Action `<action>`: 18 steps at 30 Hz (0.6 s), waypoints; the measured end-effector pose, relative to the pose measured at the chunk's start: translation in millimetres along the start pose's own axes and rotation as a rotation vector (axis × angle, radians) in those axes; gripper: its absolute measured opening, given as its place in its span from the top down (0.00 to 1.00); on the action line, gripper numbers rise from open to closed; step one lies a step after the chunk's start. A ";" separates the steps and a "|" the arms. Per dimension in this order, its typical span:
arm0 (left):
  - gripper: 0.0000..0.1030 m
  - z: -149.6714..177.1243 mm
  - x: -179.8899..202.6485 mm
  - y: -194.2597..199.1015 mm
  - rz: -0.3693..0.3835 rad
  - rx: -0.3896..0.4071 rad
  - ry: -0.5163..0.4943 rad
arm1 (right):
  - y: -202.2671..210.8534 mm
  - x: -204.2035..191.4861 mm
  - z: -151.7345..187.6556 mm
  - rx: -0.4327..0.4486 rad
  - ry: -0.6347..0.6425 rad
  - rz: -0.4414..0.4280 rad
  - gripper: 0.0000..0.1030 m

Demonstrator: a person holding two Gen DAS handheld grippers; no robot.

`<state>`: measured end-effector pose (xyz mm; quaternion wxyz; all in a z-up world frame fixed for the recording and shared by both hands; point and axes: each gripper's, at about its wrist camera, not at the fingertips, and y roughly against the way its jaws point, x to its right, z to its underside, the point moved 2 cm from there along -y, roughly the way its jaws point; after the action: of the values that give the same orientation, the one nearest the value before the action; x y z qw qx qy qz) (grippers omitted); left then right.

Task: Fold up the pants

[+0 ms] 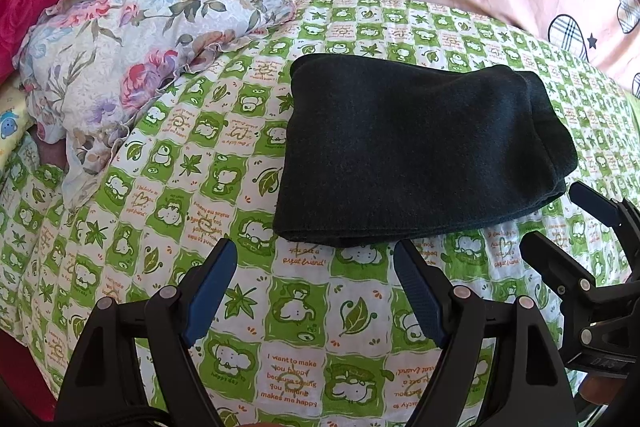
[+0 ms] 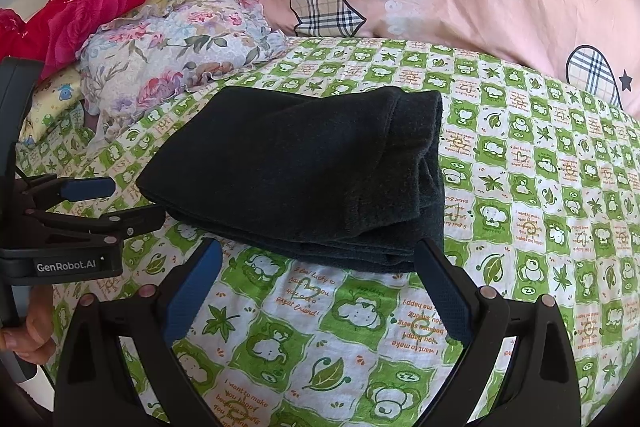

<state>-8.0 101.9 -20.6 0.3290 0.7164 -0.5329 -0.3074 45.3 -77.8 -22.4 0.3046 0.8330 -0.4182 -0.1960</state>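
The dark pants (image 1: 424, 151) lie folded in a thick, flat stack on the green bedsheet (image 1: 296, 311), so the job looks about done. The long side runs left to right, with the layered ends to the right. The left gripper (image 1: 316, 291) and the right gripper (image 2: 316, 287) sit just in front of the pants, both wide open and holding nothing. A flowery cloth (image 1: 132, 67) is far left of the pants.

Dark pants (image 2: 304, 171) of matt, fuzzy fleece-like cloth lie on a smooth printed cotton-look sheet (image 2: 520, 195). Both grippers, left (image 1: 316, 255) and right (image 2: 320, 259), show matt black plastic with ribbed blue pads (image 2: 192, 291).
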 end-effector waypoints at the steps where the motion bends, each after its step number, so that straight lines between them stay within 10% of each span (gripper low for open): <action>1: 0.21 0.0 0.1 -0.4 0.001 0.000 -0.001 | -0.2 0.6 -0.2 -0.002 -0.001 -0.002 0.06; 18: 0.21 -3.1 -2.4 -6.5 0.006 -0.013 -0.004 | -2.2 5.1 -3.7 -0.007 -0.013 -0.007 0.06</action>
<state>-2.5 106.0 -23.7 0.3335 0.7122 -0.5336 -0.3112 51.6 -79.7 -21.5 0.3042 0.8321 -0.4166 -0.2037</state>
